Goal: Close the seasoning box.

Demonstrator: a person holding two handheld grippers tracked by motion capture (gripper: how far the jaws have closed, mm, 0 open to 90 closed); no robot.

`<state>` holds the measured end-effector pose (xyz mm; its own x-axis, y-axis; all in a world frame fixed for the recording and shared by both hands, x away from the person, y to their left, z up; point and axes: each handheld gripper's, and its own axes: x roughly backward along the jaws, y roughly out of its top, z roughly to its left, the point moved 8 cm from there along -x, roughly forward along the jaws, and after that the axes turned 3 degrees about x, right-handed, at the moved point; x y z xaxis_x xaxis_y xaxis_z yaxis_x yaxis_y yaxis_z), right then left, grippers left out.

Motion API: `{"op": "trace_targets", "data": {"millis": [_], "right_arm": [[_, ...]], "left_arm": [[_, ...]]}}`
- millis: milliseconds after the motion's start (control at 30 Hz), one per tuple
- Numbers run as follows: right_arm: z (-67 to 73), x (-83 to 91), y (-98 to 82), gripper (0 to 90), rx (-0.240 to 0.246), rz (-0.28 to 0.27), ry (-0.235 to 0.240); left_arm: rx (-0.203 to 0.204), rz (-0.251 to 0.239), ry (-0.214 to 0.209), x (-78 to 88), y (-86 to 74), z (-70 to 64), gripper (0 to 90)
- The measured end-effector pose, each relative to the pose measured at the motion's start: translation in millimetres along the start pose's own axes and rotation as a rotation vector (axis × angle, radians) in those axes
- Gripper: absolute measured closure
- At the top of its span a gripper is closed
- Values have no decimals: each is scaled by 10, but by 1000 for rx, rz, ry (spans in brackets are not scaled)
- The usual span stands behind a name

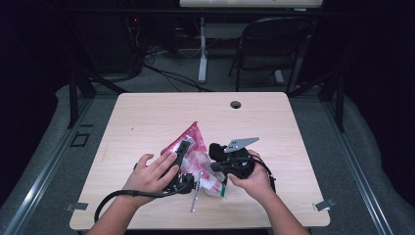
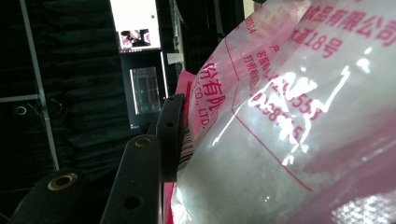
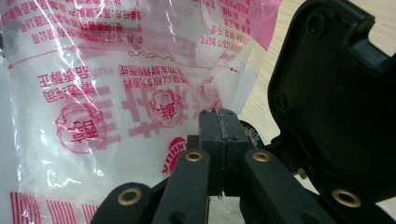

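Two grippers held a bag of white powder over the near middle of the table.

The bag (image 1: 195,156), clear plastic with red print and a pink top, lay tilted on the wooden table (image 1: 147,117), its pointed pink end aimed away from the person and its lower end between the two hands. The left gripper (image 1: 180,164) clasped the fat body of the bag, one black jaw pressed flat against the plastic in the left gripper view, probably to keep the bag steady. The right gripper (image 3: 218,119) was clenched tight on a thin fold of the plastic (image 3: 212,105), jaws meeting with film pinched between them, likely to pull at or tear open that edge. A thin metal rod (image 1: 195,196) lay on the table just below the bag, untouched.
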<state>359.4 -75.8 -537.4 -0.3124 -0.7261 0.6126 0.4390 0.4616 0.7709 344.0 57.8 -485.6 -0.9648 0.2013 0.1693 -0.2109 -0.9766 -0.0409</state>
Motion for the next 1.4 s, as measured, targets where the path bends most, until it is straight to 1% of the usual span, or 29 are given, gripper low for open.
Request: {"op": "trace_targets", "data": {"millis": [167, 200, 267, 400, 433, 500, 533, 633, 667, 700, 767, 867, 933, 967, 1067, 1133, 1167, 1200, 1267, 1300, 1333, 1400], "right_arm": [[-1, -2, -1, 900, 2, 1, -1], [0, -3, -1, 900, 1, 1, -1], [0, -5, -1, 900, 2, 1, -1], [-1, -5, -2, 900, 2, 2, -1], [-1, -7, -1, 900, 2, 0, -2], [-1, -11, -2, 900, 3, 1, -3], [-1, -10, -3, 900, 3, 4, -2], [3, -17, -6, 900, 6, 7, 0], [2, -20, -6, 900, 7, 8, 1], [2, -22, -7, 900, 7, 9, 0], [2, -25, -8, 900, 7, 10, -1], [5, -39, -10, 900, 5, 9, -3], [7, -42, -12, 900, 3, 11, -2], [9, -45, -11, 900, 2, 10, 0], [9, -47, -13, 900, 7, 15, 0], [9, -49, -15, 900, 8, 16, 0], [10, -49, -14, 900, 8, 15, 0], [10, -49, -13, 900, 7, 14, 0], [10, -46, -11, 900, 6, 13, 0], [10, -45, -10, 900, 5, 12, -1], [10, -47, -9, 900, 3, 9, -1], [10, -47, -10, 900, 3, 10, -1]], "left_arm": [[3, -1, -2, -3, -2, -6, 643], [-4, -4, 6, -2, 0, 3, 643], [-3, -3, 4, -4, -5, -2, 646], [5, -2, 6, -4, -15, -10, 650], [19, 4, -8, -4, -24, -33, 652], [18, 2, -5, -4, -27, -38, 654], [14, -2, 3, -3, -26, -29, 655], [18, 3, -3, -1, -42, -46, 657], [31, 8, -13, -1, -54, -68, 658], [28, 6, -5, 1, -54, -63, 658], [31, 6, -5, 1, -60, -74, 658], [48, 15, -21, 2, -90, -121, 659], [57, 17, -22, 2, -103, -135, 660], [54, 14, -13, 3, -103, -127, 660], [66, 21, -24, 6, -123, -158, 660], [62, 17, -15, 4, -127, -152, 660], [74, 22, -27, 4, -136, -172, 660], [74, 22, -27, 4, -136, -172, 660], [86, 25, -31, 5, -154, -190, 660], [89, 25, -34, 5, -158, -197, 660], [83, 25, -26, 5, -163, -193, 660], [89, 27, -32, 5, -173, -210, 659]]}}
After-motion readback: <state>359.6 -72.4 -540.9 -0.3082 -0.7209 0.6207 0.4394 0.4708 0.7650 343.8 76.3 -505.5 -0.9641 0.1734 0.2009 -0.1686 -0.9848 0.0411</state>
